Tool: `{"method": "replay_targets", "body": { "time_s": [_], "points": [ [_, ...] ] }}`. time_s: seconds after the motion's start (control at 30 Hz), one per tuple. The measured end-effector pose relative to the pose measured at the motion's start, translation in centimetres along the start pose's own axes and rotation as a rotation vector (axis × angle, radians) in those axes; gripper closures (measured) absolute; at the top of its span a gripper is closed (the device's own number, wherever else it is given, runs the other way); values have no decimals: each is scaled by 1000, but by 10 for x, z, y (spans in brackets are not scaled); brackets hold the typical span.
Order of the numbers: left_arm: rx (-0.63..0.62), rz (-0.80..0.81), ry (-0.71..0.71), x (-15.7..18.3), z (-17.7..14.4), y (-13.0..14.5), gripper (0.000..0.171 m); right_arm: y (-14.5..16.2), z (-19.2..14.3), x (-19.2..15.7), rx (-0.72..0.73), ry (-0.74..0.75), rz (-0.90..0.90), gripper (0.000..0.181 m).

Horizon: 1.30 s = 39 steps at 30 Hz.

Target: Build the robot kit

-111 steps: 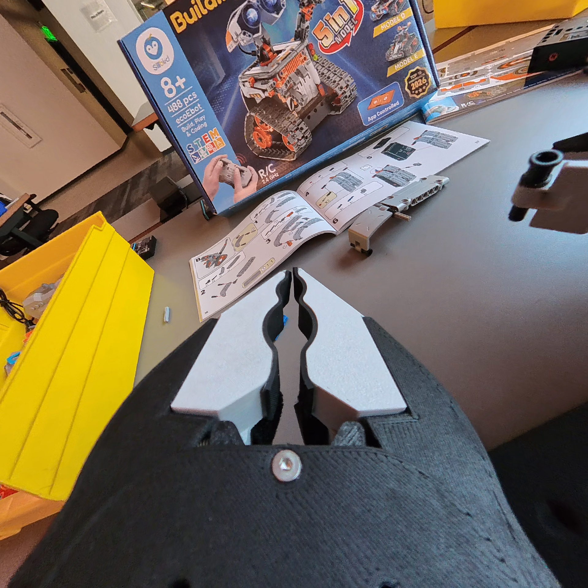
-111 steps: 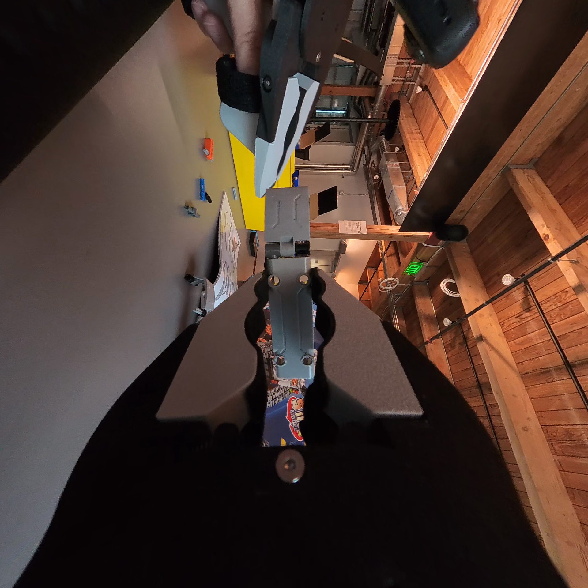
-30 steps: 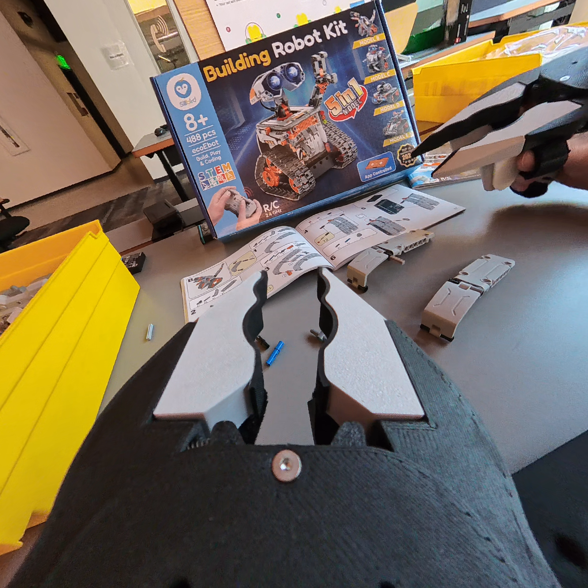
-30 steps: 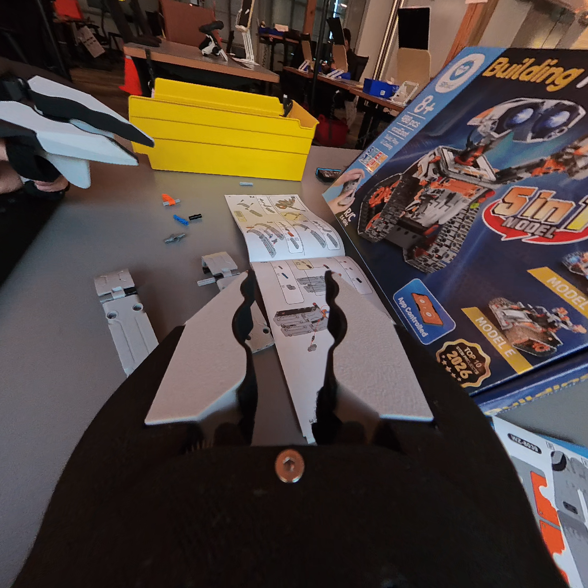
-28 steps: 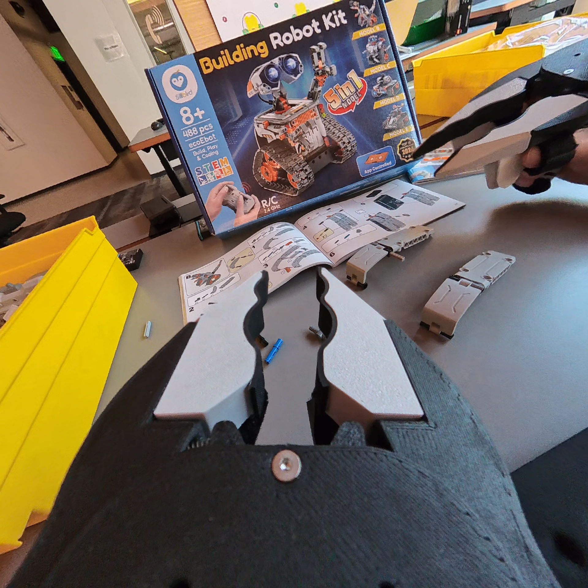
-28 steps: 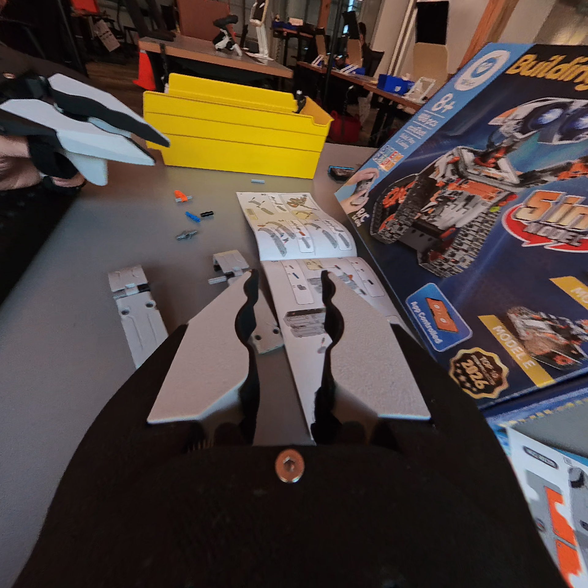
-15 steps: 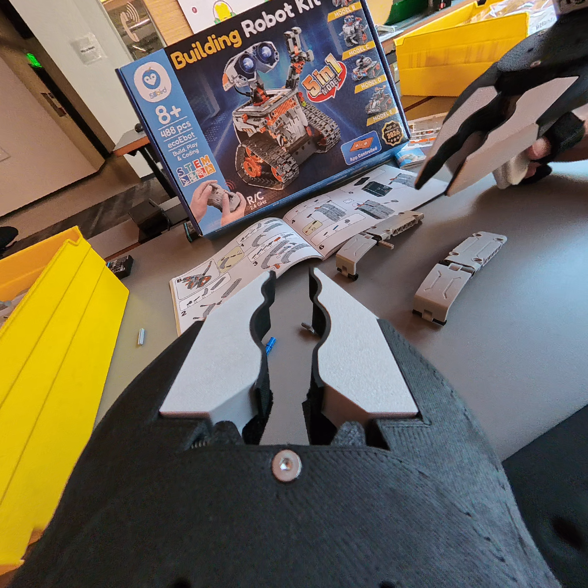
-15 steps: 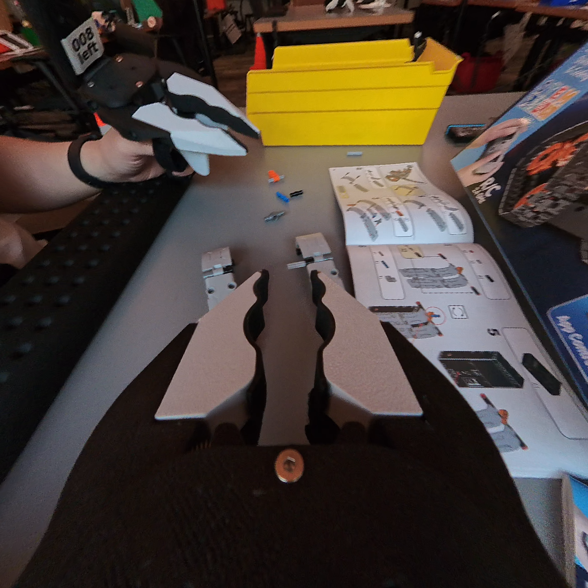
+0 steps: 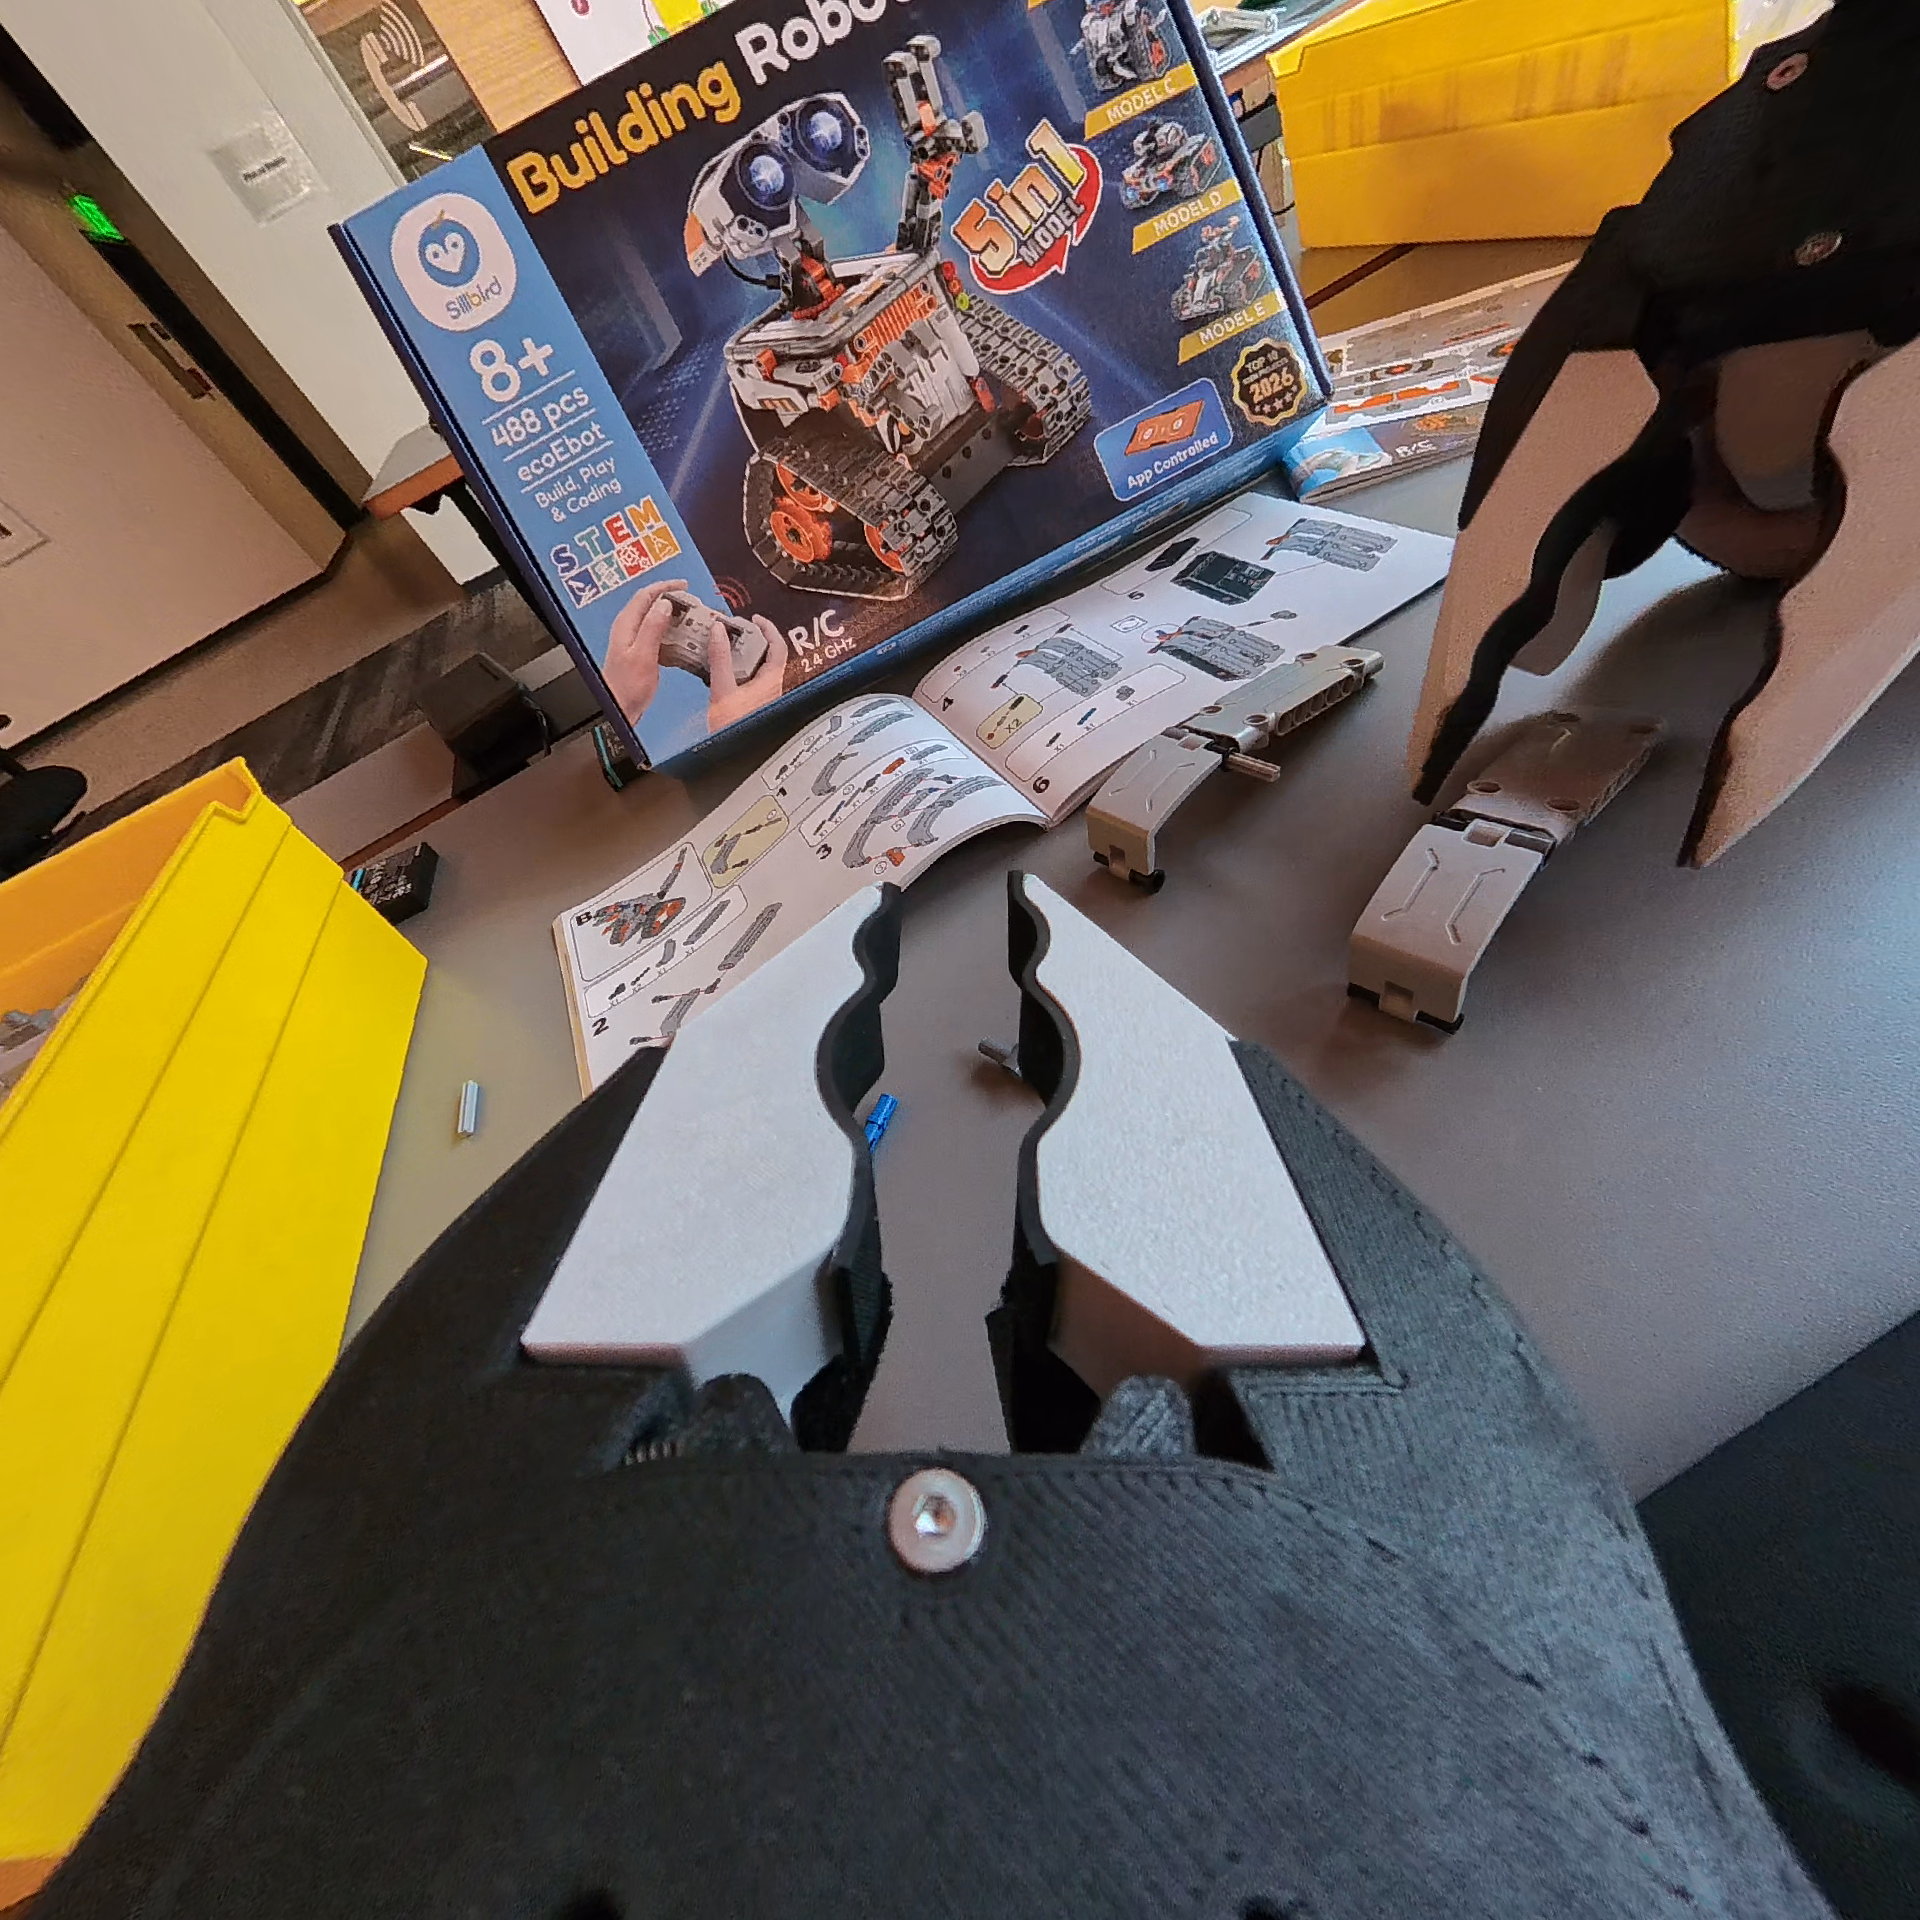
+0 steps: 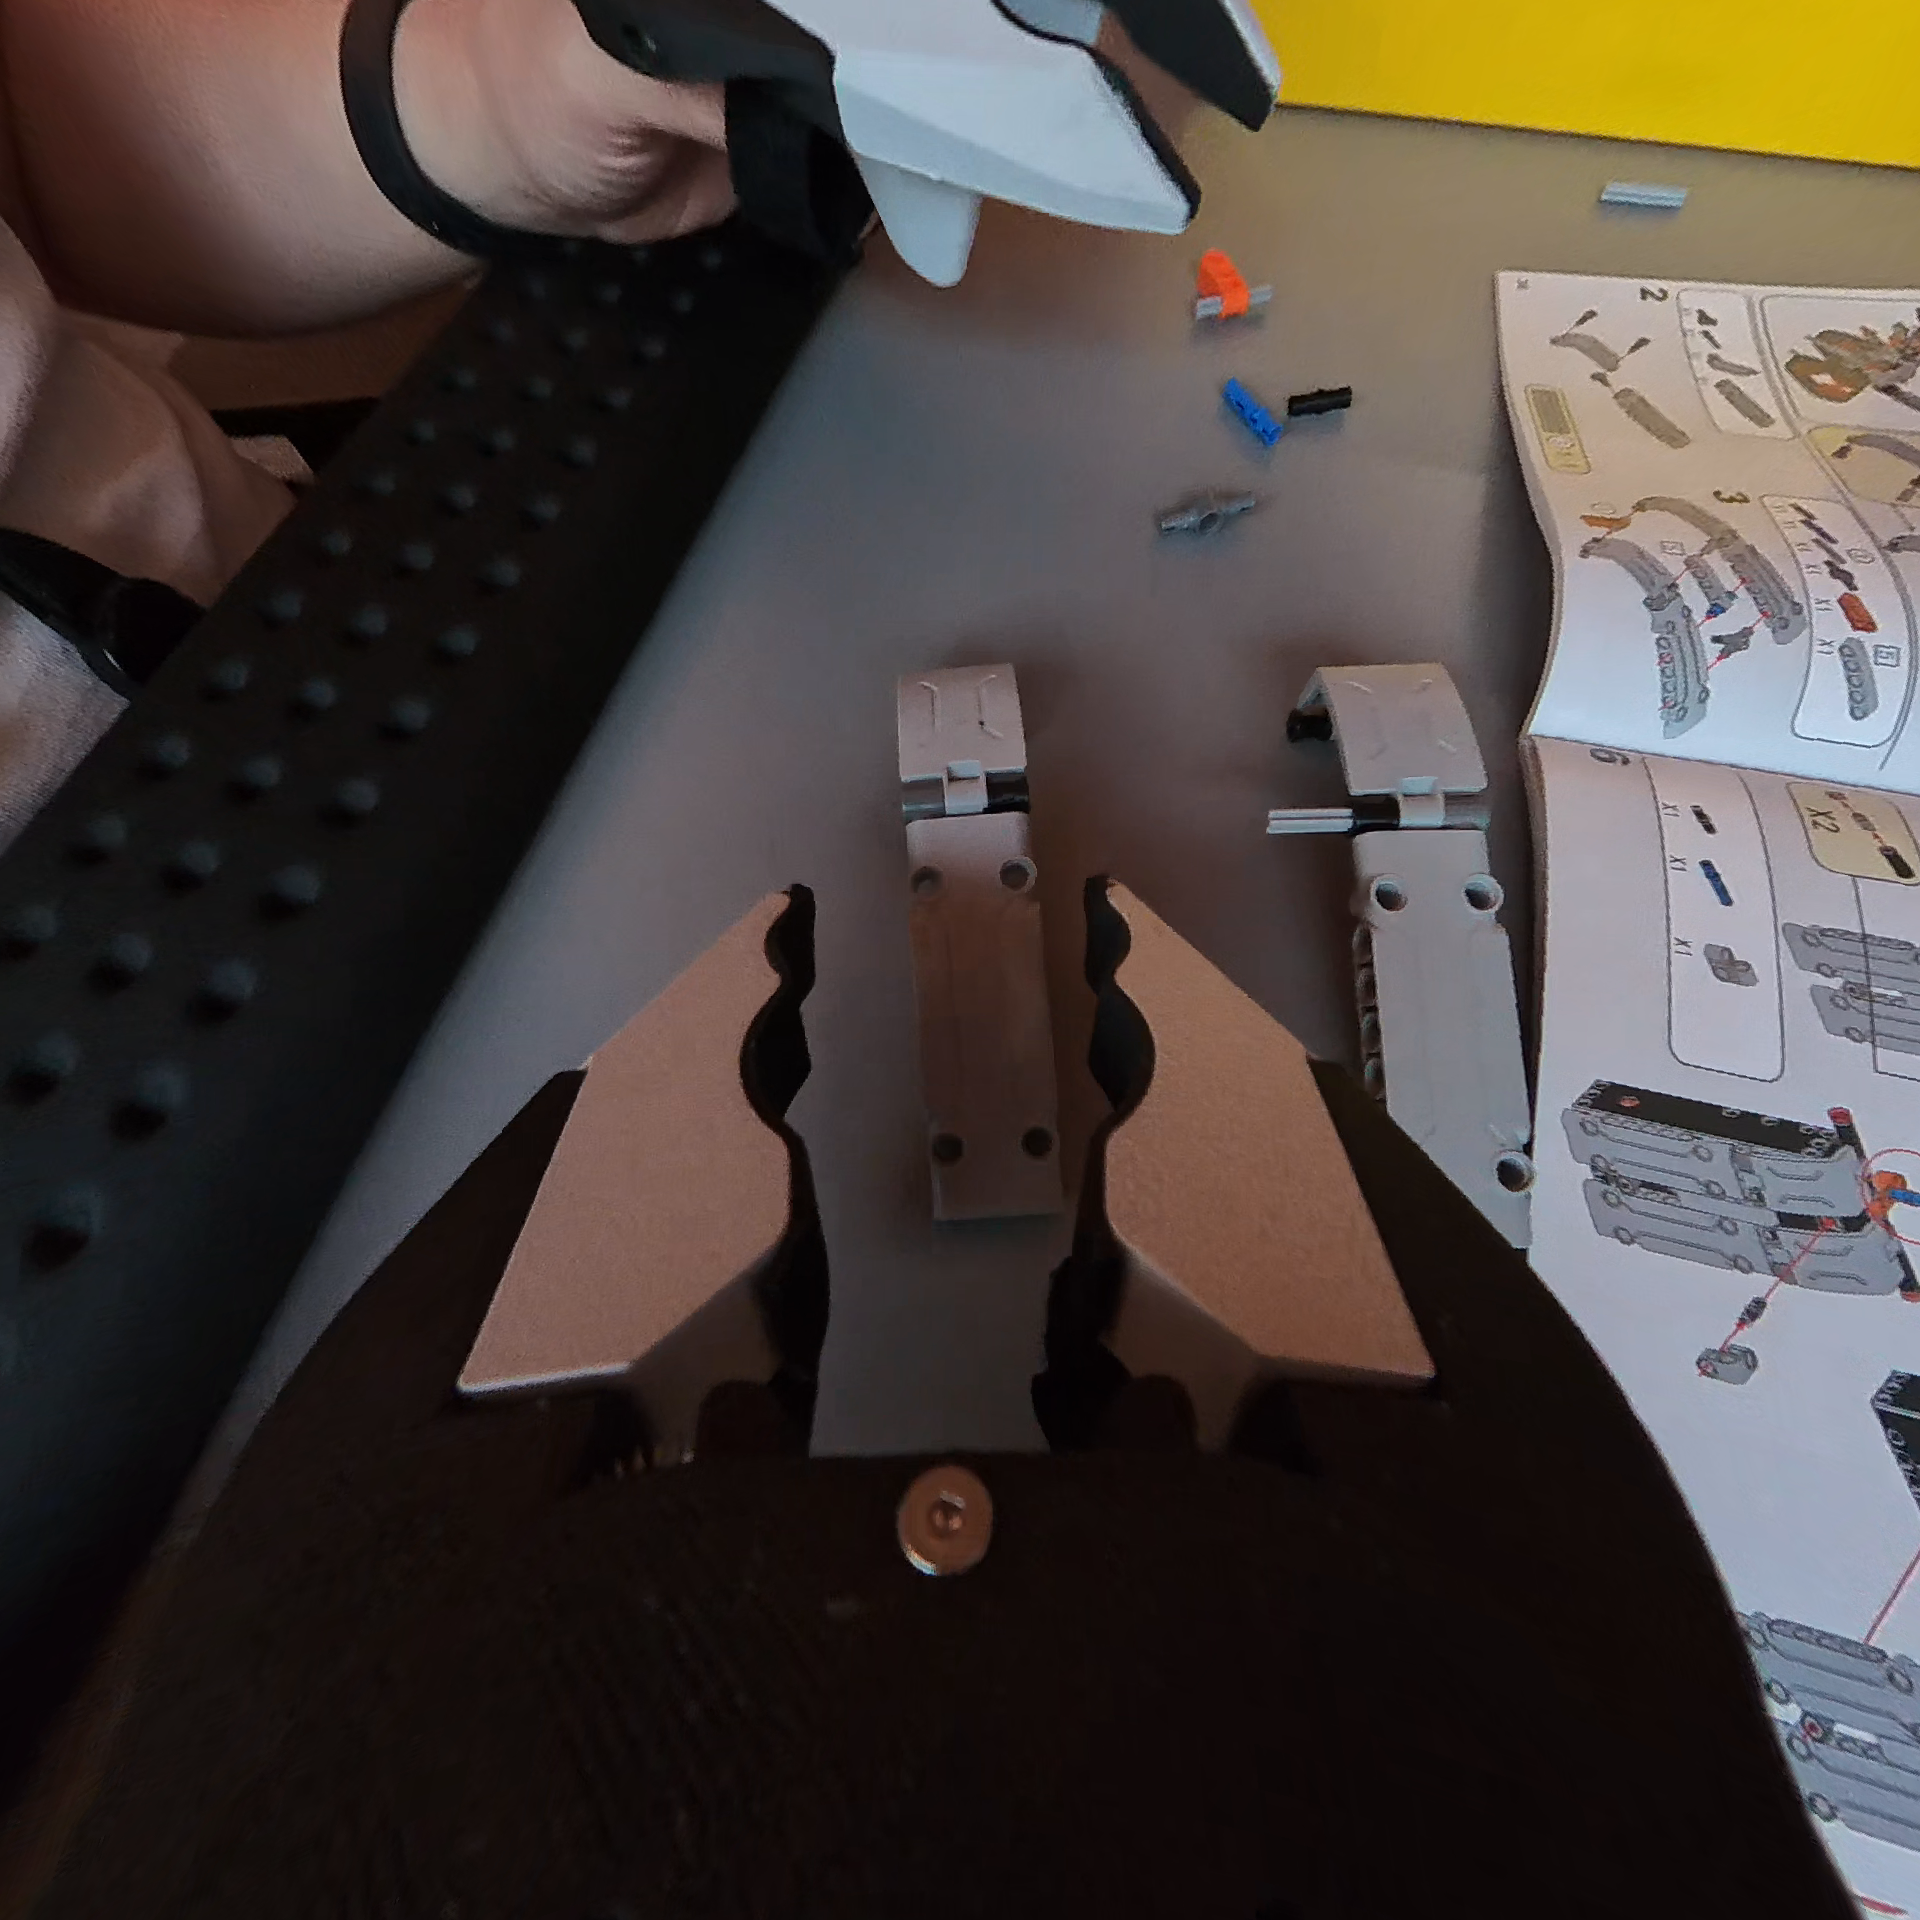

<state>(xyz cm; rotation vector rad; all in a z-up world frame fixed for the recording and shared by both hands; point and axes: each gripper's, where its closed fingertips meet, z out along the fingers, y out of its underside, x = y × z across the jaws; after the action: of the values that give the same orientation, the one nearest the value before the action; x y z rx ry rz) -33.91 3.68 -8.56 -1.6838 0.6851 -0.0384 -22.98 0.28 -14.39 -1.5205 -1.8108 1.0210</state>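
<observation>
Right gripper point(image 10: 951, 904), jaws spread, straddles a grey hinged panel point(image 10: 977, 935) lying flat on the table point(image 10: 935, 520) beside its twin point(image 10: 1423, 914); light, rigid plastic, probably best pinched across its long sides; left gripper point(image 9: 945, 904) hovers empty, parted.

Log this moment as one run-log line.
right hand-held gripper: open, straddling grey hinged panel piece on table | left hand-held gripper: open, empty, above blue pin
</observation>
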Motion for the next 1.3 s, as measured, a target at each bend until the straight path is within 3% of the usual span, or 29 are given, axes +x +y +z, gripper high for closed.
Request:
{"method": "replay_targets", "body": {
  "time_s": [0.13,0.17,0.27,0.33,0.47,0.53,1.3],
  "points": [
    [-6,2,-3,0,1,1,153,3,3,0,-33,13,-20,141],
    [-9,3,-5,-1,1,1,153,4,3,-1,-40,17,-33,154],
    [-16,4,-5,-1,2,3,153,-6,-2,4,-50,113,-154,156],
    [-15,7,-9,-1,1,3,153,-32,-13,4,-7,257,-354,157],
    [-4,-1,-18,-3,0,1,154,-104,-50,-14,6,760,-1062,156],
    [-2,-14,-19,-5,0,1,154,-119,-54,-30,22,873,-1268,156],
    [-14,-4,-7,-2,1,3,156,-139,-49,-56,79,924,-1388,156]
  ]
}}
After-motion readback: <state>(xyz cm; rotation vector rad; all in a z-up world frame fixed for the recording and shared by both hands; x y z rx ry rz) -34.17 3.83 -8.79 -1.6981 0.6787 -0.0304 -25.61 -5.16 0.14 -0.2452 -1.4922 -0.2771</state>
